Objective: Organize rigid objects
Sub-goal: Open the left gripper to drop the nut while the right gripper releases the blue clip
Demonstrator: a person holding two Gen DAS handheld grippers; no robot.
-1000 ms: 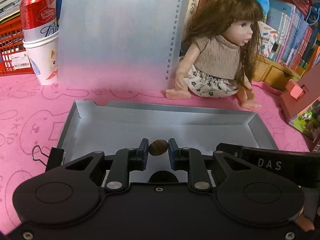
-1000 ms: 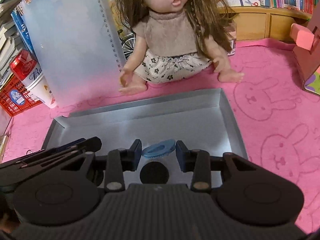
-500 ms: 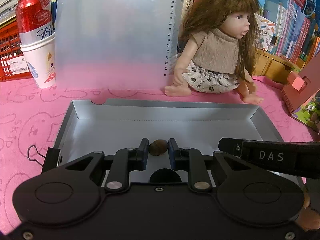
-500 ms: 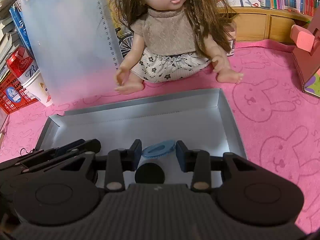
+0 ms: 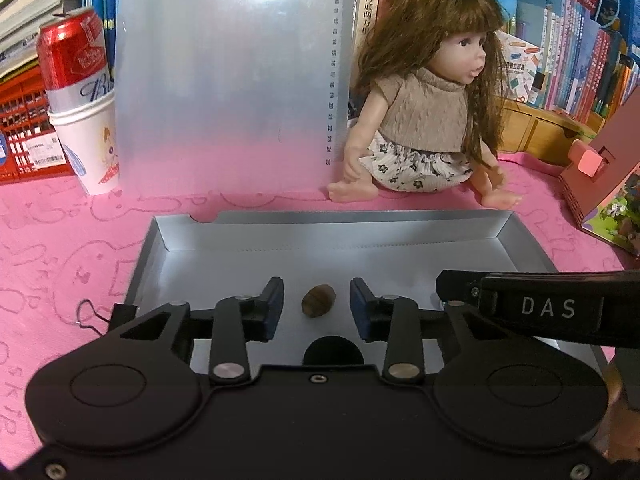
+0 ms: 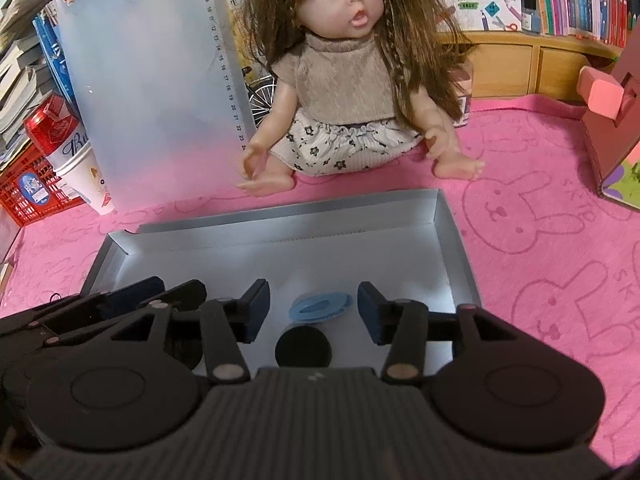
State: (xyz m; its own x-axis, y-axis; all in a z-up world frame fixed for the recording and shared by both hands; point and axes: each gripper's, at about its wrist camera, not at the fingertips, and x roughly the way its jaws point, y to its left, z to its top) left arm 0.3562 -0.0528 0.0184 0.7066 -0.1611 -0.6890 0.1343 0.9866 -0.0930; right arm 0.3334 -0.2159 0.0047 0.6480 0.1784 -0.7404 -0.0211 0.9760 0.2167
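A shallow grey tray (image 5: 248, 248) lies on the pink mat; it also shows in the right wrist view (image 6: 280, 252). A small brown nut-like object (image 5: 318, 300) lies on the tray floor between the fingers of my left gripper (image 5: 317, 306), which is open and not touching it. A flat blue oval disc (image 6: 320, 307) lies on the tray floor between the fingers of my right gripper (image 6: 313, 312), also open and clear of it. The right gripper's body (image 5: 544, 306) crosses the left wrist view at the right.
A doll (image 5: 424, 120) sits behind the tray; it also shows in the right wrist view (image 6: 352, 92). A translucent board (image 5: 228, 80) leans at the back. A red can in a white cup (image 5: 80, 100) stands back left. A pink toy house (image 5: 608, 184) stands right. A binder clip (image 5: 116, 316) lies by the tray's left edge.
Both grippers have opened. The brown object and the blue disc, held before, now lie on the tray floor between the spread fingers.
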